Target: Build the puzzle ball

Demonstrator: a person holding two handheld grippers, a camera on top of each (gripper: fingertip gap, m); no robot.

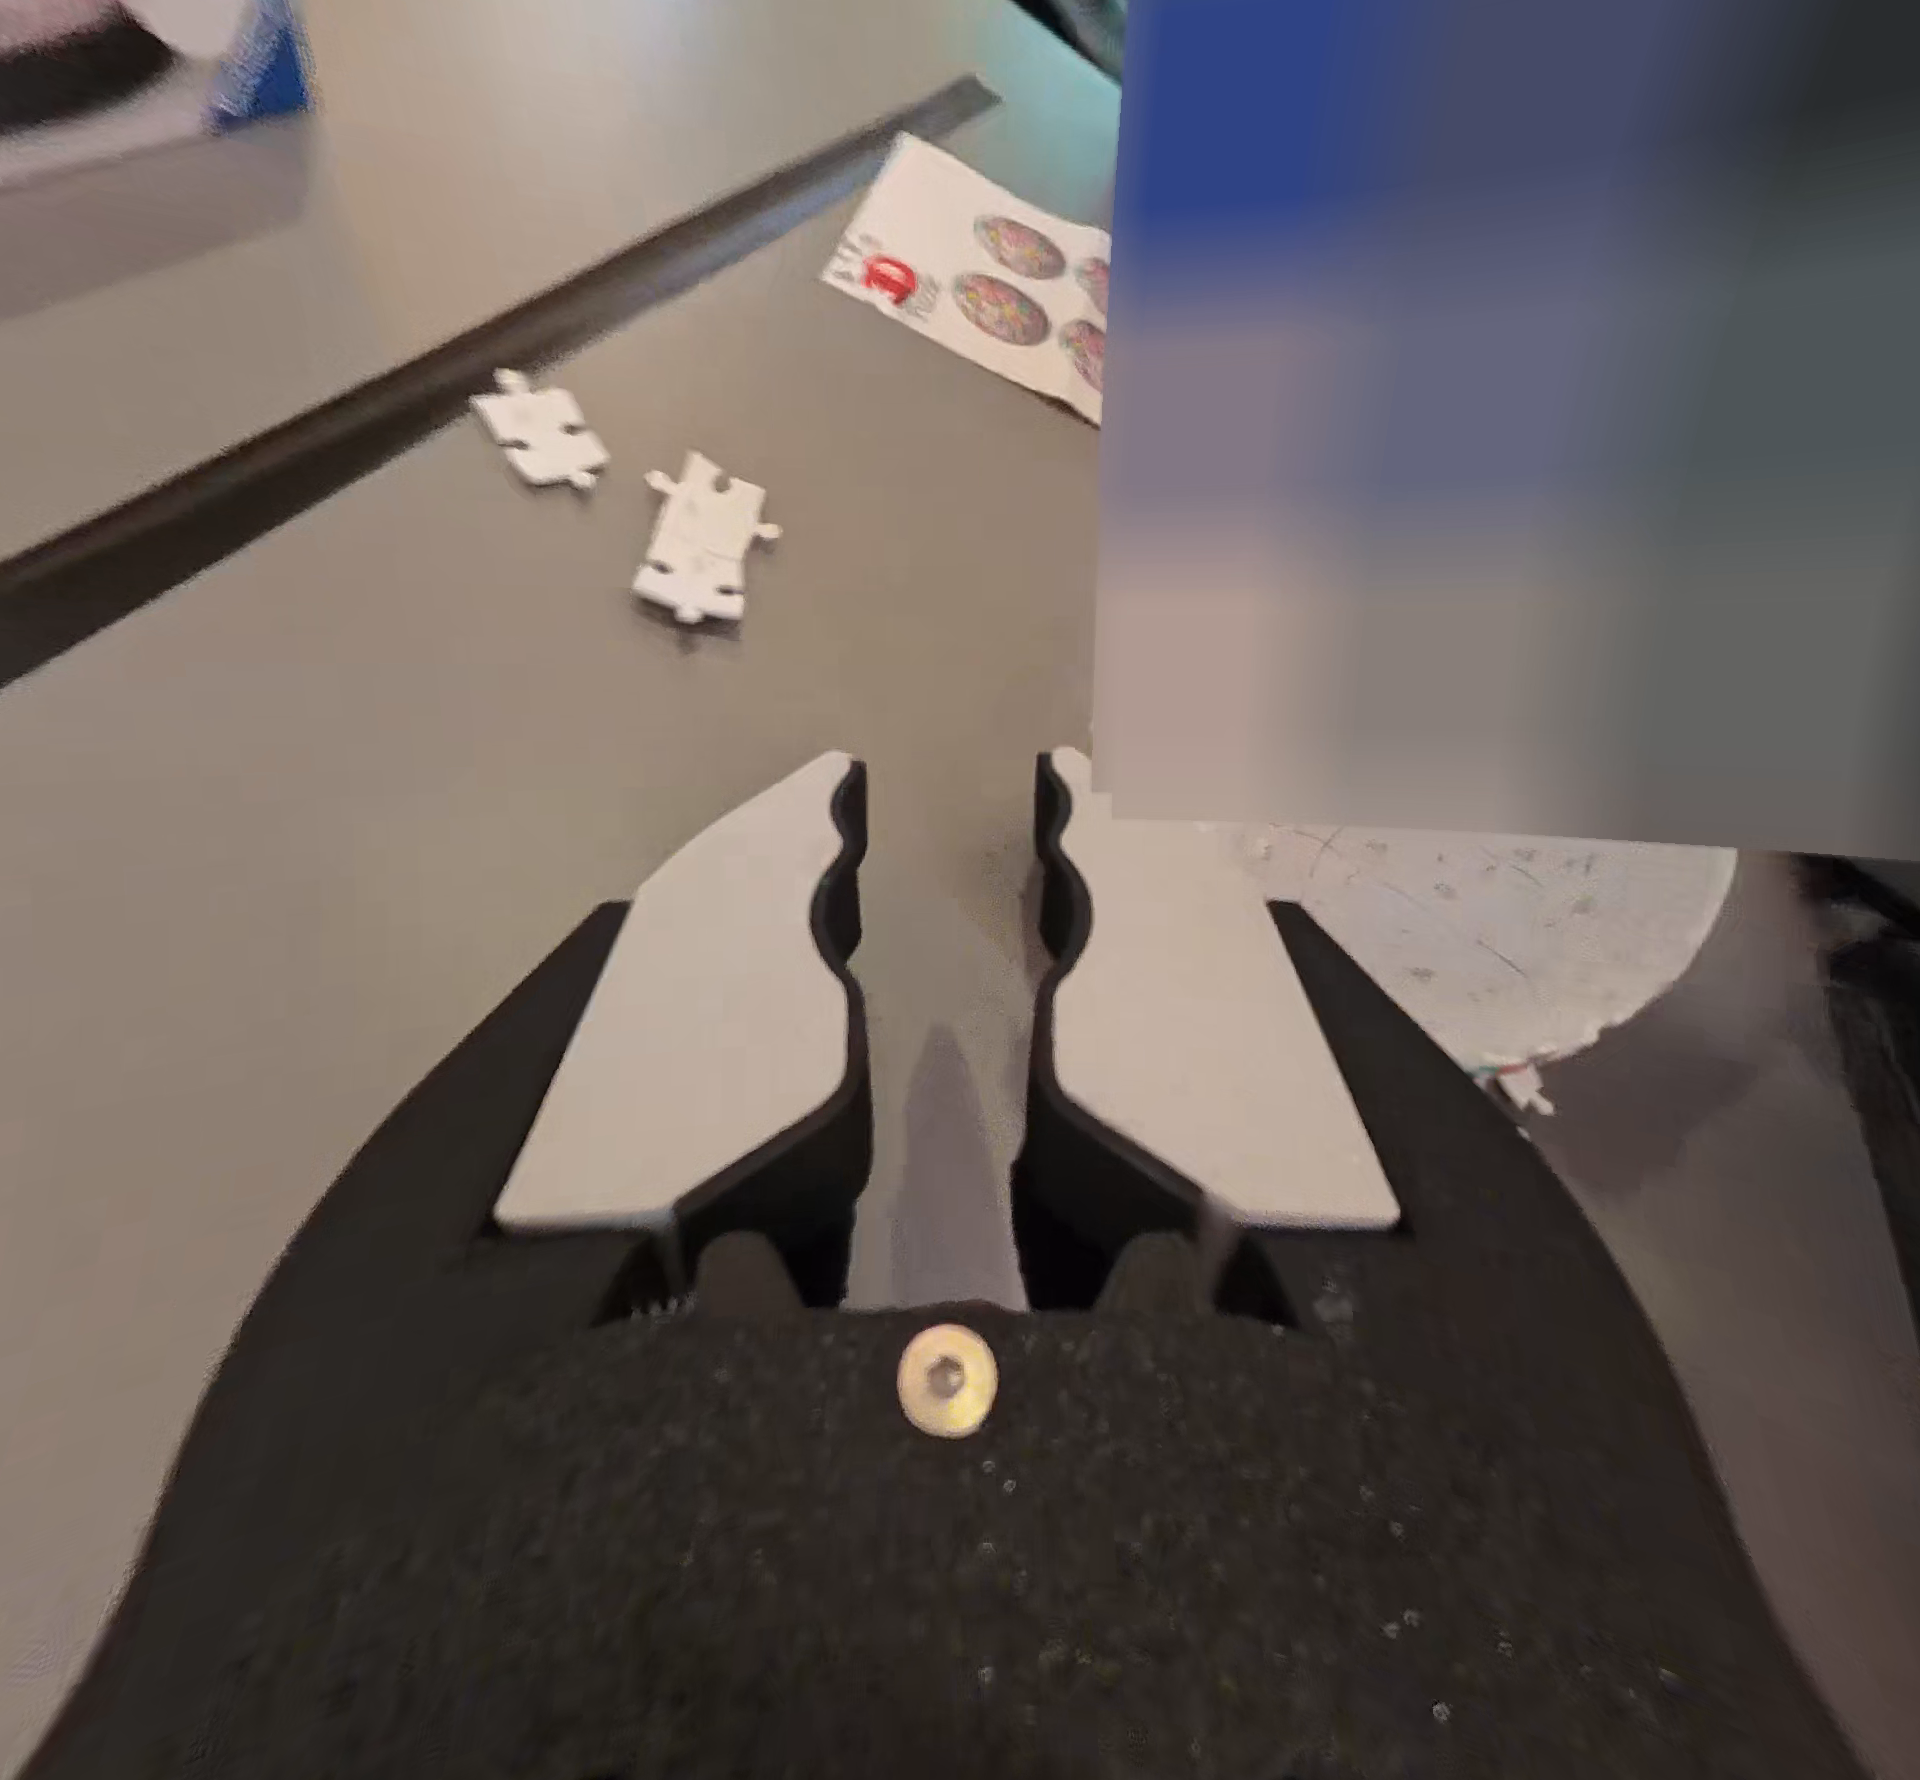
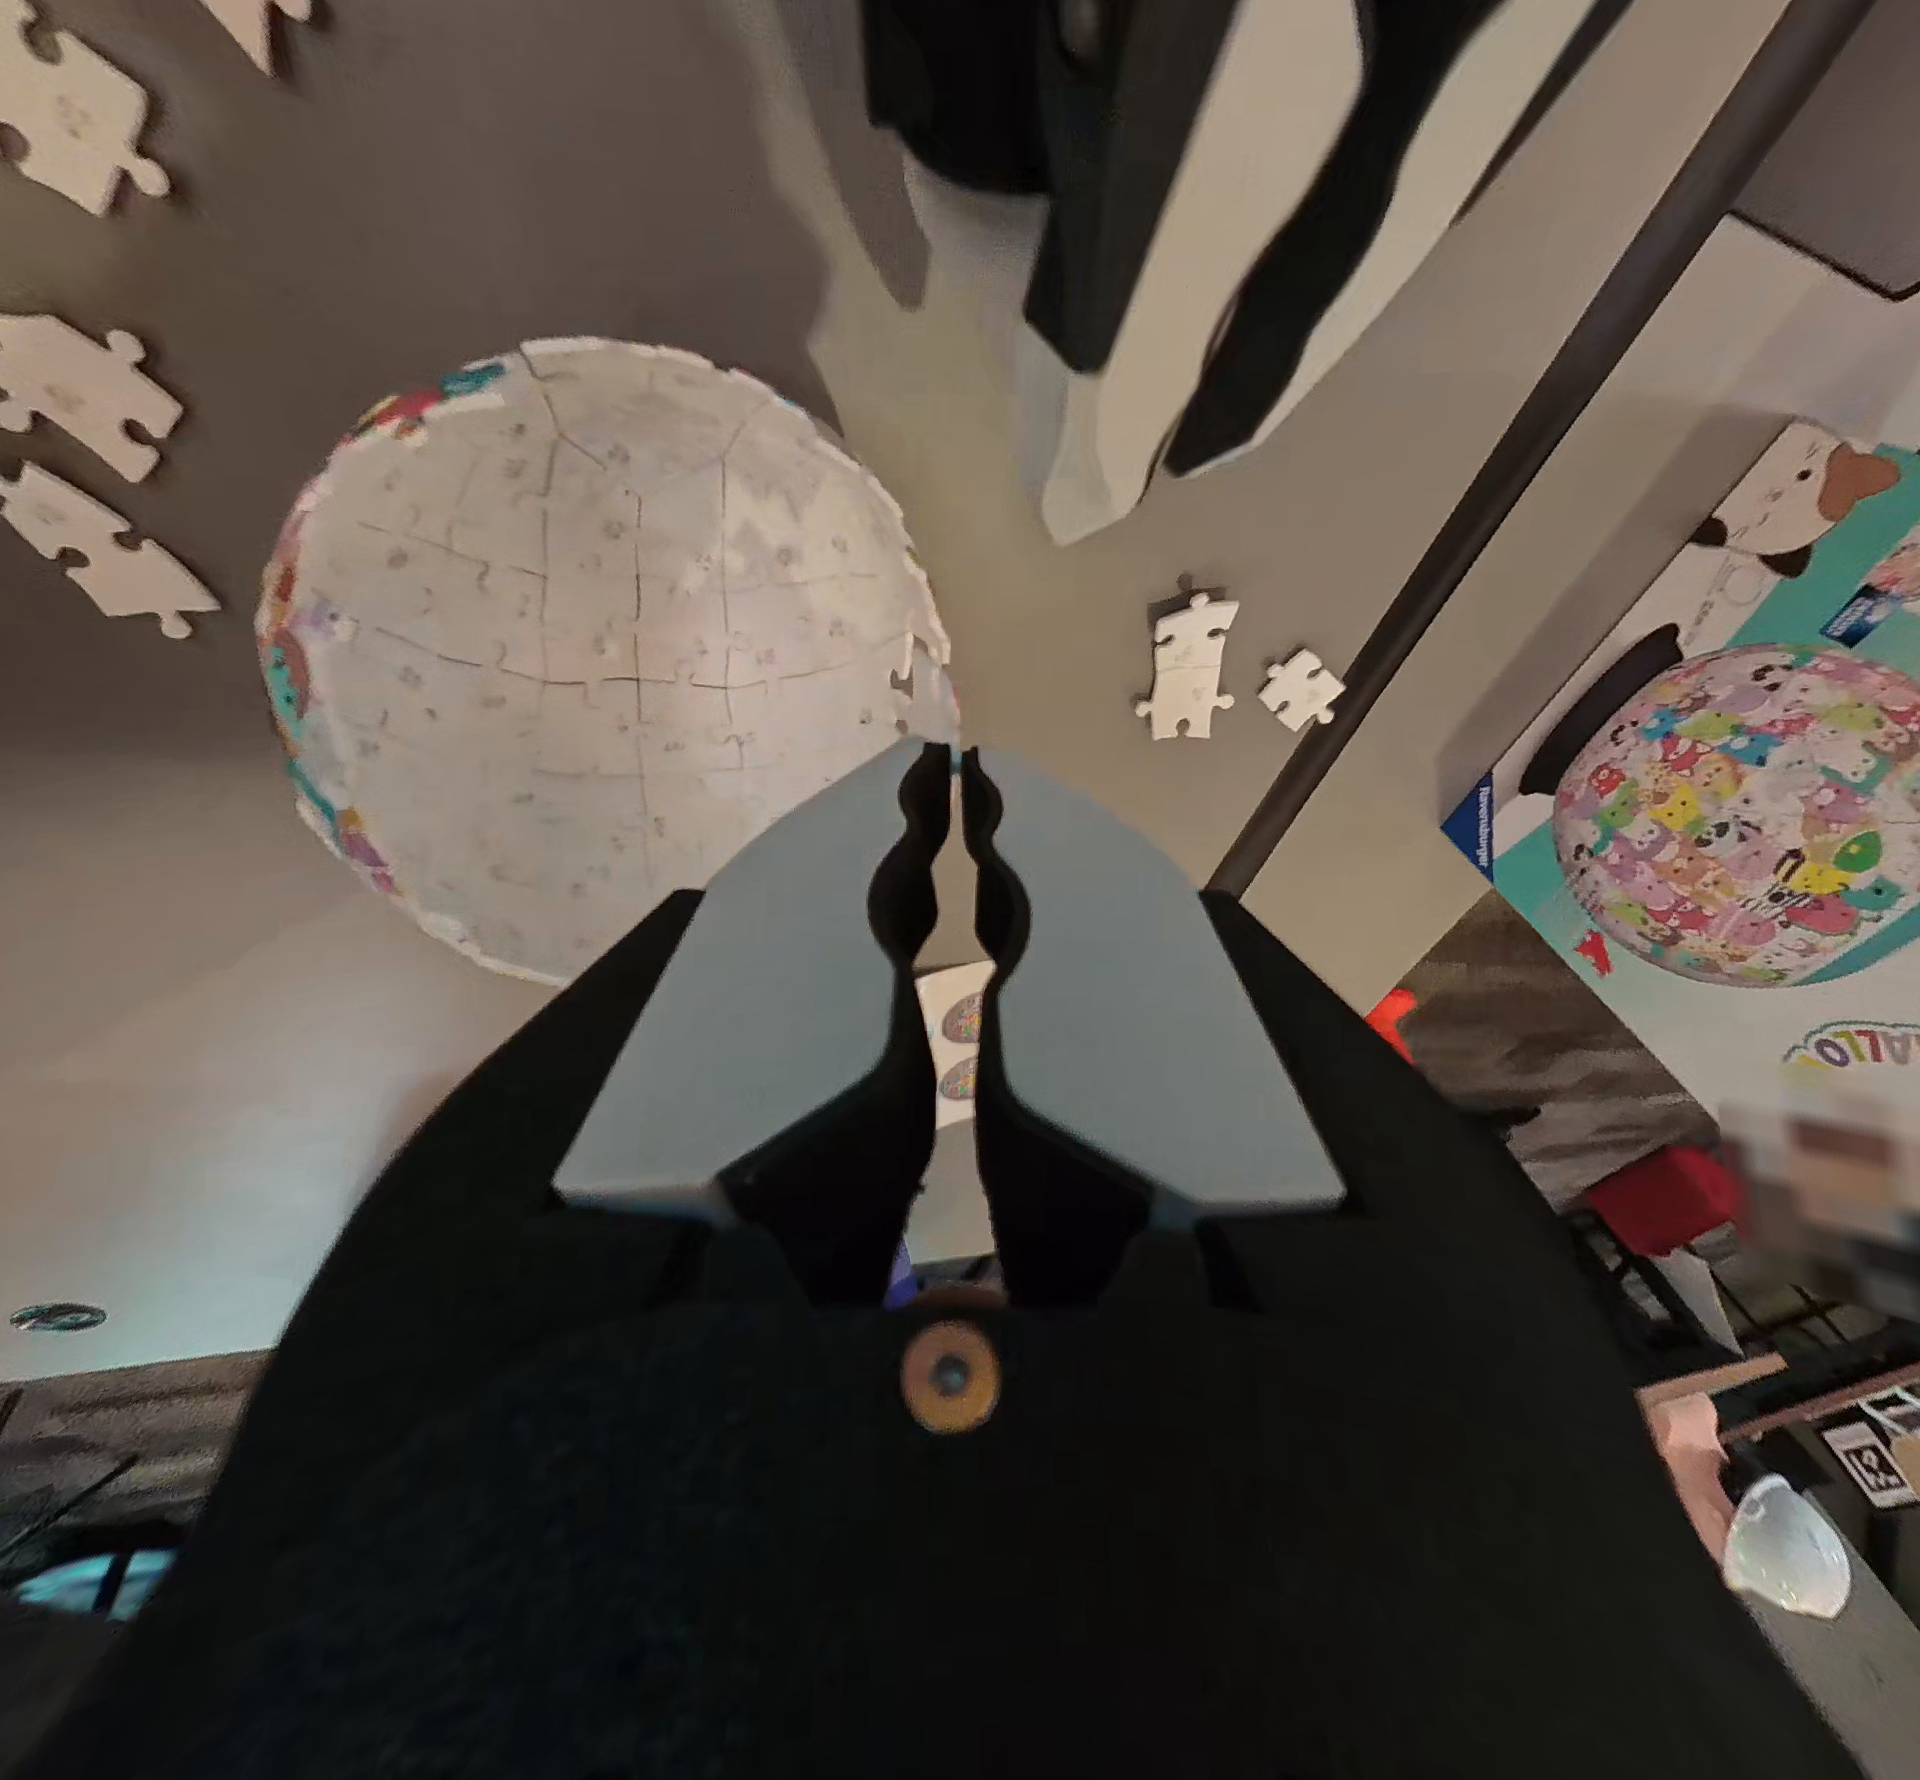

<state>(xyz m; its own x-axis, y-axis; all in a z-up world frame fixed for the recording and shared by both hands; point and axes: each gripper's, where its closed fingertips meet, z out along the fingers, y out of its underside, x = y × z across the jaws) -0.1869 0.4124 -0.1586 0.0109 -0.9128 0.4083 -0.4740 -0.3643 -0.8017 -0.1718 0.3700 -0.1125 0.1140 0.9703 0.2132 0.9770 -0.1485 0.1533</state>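
Note:
The puzzle ball (image 2: 582,650) is a part-built shell with its white inside facing me and coloured outside showing at its left edge. It also shows at the right in the left wrist view (image 1: 1475,951). My right gripper (image 2: 956,756) is closed on the shell's rim at its right side. My left gripper (image 1: 951,774) is open and empty above the grey table, short of two white loose pieces (image 1: 701,541) (image 1: 540,426). The same pieces lie right of the ball (image 2: 1190,665) (image 2: 1299,688). The left gripper (image 2: 1143,400) shows farther off, above them.
Several more white pieces (image 2: 83,390) lie left of the ball. A printed sheet (image 1: 966,276) lies beyond the two pieces. A dark gap (image 1: 468,359) splits the table. The puzzle box (image 2: 1714,795) stands across the gap. A blurred patch hides the upper right of the left wrist view.

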